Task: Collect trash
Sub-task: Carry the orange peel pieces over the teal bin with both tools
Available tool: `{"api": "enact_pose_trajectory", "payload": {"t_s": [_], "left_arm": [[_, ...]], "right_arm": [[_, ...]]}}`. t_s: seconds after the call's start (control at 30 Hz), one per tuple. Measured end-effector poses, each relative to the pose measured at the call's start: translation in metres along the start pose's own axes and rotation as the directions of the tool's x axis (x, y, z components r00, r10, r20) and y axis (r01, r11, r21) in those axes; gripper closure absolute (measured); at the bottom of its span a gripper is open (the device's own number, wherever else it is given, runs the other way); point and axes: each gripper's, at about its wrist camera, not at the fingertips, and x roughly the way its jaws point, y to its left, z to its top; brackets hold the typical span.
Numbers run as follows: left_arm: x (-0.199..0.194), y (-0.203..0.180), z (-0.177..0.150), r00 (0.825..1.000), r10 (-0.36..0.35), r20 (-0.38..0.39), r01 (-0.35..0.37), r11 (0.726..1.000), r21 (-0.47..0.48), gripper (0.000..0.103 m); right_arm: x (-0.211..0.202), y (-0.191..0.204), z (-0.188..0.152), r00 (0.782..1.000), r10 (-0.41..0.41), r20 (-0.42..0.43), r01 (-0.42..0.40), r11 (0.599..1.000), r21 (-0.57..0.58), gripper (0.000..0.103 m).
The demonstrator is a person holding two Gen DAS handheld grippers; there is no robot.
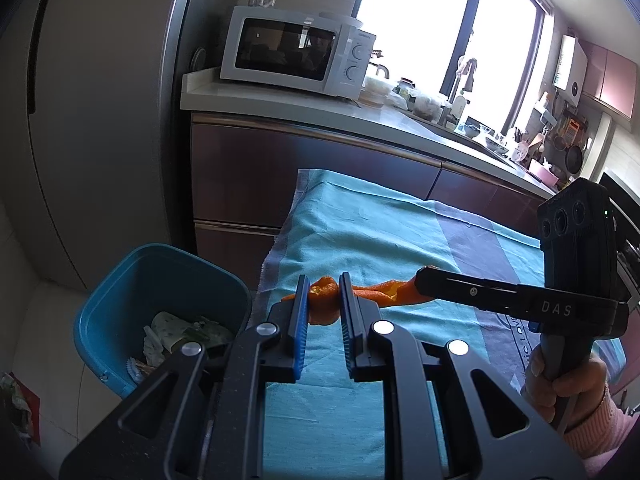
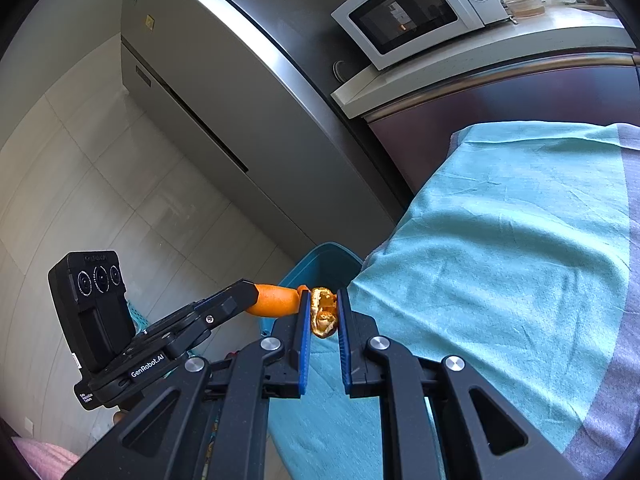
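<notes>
In the left wrist view, the left gripper point(image 1: 324, 286) stood narrowed on one end of a strip of orange peel point(image 1: 320, 300), its blue pads pressed against the peel from both sides. The peel stretched to the right, where the right gripper point(image 1: 420, 282) clamped its other end. A hand point(image 1: 560, 376) in a pink sleeve point(image 1: 596, 432) gripped that tool's handle. The peel hung just above the near left edge of a table draped in a teal cloth point(image 1: 380, 232). To the left, on the floor beside the table, a blue trash bin point(image 1: 132, 280) held crumpled paper and scraps. A white microwave point(image 1: 296, 52) sat on the counter behind.

In the right wrist view, the right gripper point(image 2: 323, 300) was pinched on the curled, pale inner side of the peel point(image 2: 324, 312). The left gripper point(image 2: 252, 294) held the smooth orange end to the left. The bin's rim point(image 2: 320, 250) showed just behind the peel, touching the cloth's point(image 2: 500, 240) hanging edge.
</notes>
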Motion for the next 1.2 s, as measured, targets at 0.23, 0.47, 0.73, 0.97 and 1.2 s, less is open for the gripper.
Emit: {"api": "enact_pose_trajectory", "payload": {"t_s": [0.23, 0.47, 0.73, 0.97, 1.2], "left_arm": [[-0.001, 0.007, 0.001, 1.000, 0.022, 0.007, -0.022, 1.000, -0.012, 0.088], [-0.001, 0.016, 0.002, 0.999, 0.037, 0.006, -0.037, 0.999, -0.029, 0.088], [-0.002, 0.023, 0.002, 0.998, 0.055, 0.009, -0.055, 0.997, -0.045, 0.088], [0.000, 0.032, 0.002, 0.998, 0.069, 0.006, -0.069, 0.996, -0.061, 0.088], [0.001, 0.041, 0.001, 0.996, 0.084, 0.004, -0.083, 0.994, -0.077, 0.088]], "right_arm": [[0.010, 0.005, 0.006, 1.000, 0.012, -0.012, -0.012, 1.000, -0.014, 0.092], [0.019, 0.011, 0.010, 0.999, 0.025, -0.023, -0.026, 0.999, -0.024, 0.092], [0.032, 0.015, 0.014, 0.999, 0.031, -0.040, -0.032, 0.999, -0.033, 0.092], [0.041, 0.017, 0.017, 0.998, 0.035, -0.052, -0.037, 0.999, -0.036, 0.092], [0.054, 0.020, 0.019, 0.997, 0.034, -0.070, -0.037, 0.998, -0.042, 0.092]]}}
